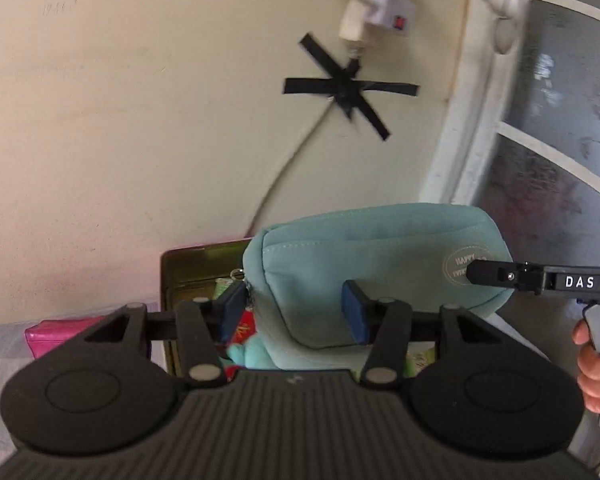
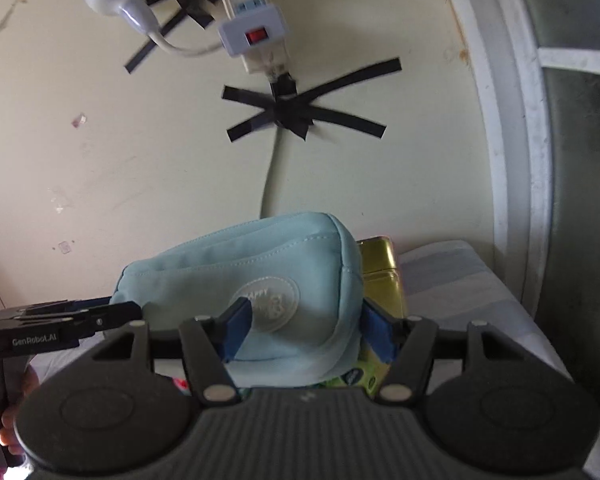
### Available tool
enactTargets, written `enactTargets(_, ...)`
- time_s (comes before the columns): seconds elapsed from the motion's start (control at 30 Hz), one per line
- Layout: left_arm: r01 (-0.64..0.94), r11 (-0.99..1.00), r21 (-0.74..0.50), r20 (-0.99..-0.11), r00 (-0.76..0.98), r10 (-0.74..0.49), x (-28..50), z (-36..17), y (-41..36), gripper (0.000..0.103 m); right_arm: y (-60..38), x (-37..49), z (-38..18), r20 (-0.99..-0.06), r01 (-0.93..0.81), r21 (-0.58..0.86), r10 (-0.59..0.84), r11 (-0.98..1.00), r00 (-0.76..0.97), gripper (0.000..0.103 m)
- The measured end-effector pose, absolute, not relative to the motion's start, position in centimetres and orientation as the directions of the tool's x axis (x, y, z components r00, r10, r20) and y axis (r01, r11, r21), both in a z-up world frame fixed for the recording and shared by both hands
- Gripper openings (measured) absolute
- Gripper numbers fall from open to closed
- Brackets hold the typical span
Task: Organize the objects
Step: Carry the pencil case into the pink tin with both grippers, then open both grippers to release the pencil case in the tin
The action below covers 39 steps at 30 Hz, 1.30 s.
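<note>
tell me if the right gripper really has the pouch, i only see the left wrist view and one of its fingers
Observer: Yes. In the right wrist view the right gripper has one pad over the pouch badge and the other against the pouch's right end, both pressing.
Operator: whats behind that end
Observer: The gold corner of a tin, close behind the pouch.
Operator: anything under it
Observer: A green packet shows just below that end, between the pads.
</note>
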<state>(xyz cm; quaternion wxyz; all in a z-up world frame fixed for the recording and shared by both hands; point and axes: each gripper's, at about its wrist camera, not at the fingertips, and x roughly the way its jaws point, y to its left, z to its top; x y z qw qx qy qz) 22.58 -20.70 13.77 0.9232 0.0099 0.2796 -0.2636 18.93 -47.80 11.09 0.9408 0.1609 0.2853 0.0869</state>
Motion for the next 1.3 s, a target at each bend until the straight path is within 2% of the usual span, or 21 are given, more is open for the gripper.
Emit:
enactTargets(0.13, 0.418, 0.892, -0.172, -0.589, 0.682, -0.433, 28.0, 11.4, -20.7, 0.054, -46.6, 26.1, 8.4, -0.596, -0.032, 0.359, 0.256, 0.933, 0.761, 0.06)
enactTargets(0.37, 0.383, 0.91, -0.159, -0.648, 0.655, -0.389, 32.2, 8.3, -21.9, 0.053, -45.3, 32.0, 4.7, -0.672, 0.001, 0.318, 0.225, 0.948, 0.705, 0.06)
enactTargets(0.53, 0.365, 0.912, -0.187, -0.647, 0.653, -0.394, 32.6, 7.9, -22.0, 0.055, -44.8, 33.5, 3.1, -0.69, 0.042, 0.282, 0.172, 0.958, 0.703, 0.072)
enactTargets(0.6, 0.357, 0.915, -0.188, -0.627, 0.673, -0.391, 31.8, 8.7, -21.8, 0.06, -44.8, 32.9, 3.5, -0.66, 0.089, 0.259, 0.109, 0.962, 0.743, 0.077)
enactTargets(0.67, 0.329, 0.922, -0.203, -0.599, 0.703, -0.382, 30.4, 9.8, -20.5, 0.06, -45.2, 31.5, 4.3, -0.608, 0.12, 0.295, 0.089, 0.948, 0.789, 0.077)
enactTargets(0.77, 0.314, 0.926, -0.21, -0.507, 0.775, -0.378, 26.2, 11.9, -18.9, 0.06, -44.9, 27.8, 5.8, -0.533, 0.093, 0.291, 0.081, 0.952, 0.842, 0.077)
enactTargets(0.87, 0.359, 0.917, -0.173, -0.456, 0.796, -0.398, 21.5, 12.8, -18.7, 0.06, -43.5, 24.2, 6.7, -0.491, 0.047, 0.24, 0.079, 0.97, 0.868, 0.077)
enactTargets(1.13, 0.465, 0.881, -0.088, -0.471, 0.76, -0.448, 12.4, 10.5, -19.8, 0.061, -39.8, 15.8, 8.4, -0.497, -0.035, 0.174, 0.118, 0.984, 0.86, 0.077)
enactTargets(1.3, 0.501, 0.864, -0.052, -0.475, 0.748, -0.463, 8.8, 9.3, -19.2, 0.061, -37.8, 9.5, 8.3, -0.452, -0.058, 0.1, 0.097, 0.993, 0.887, 0.078)
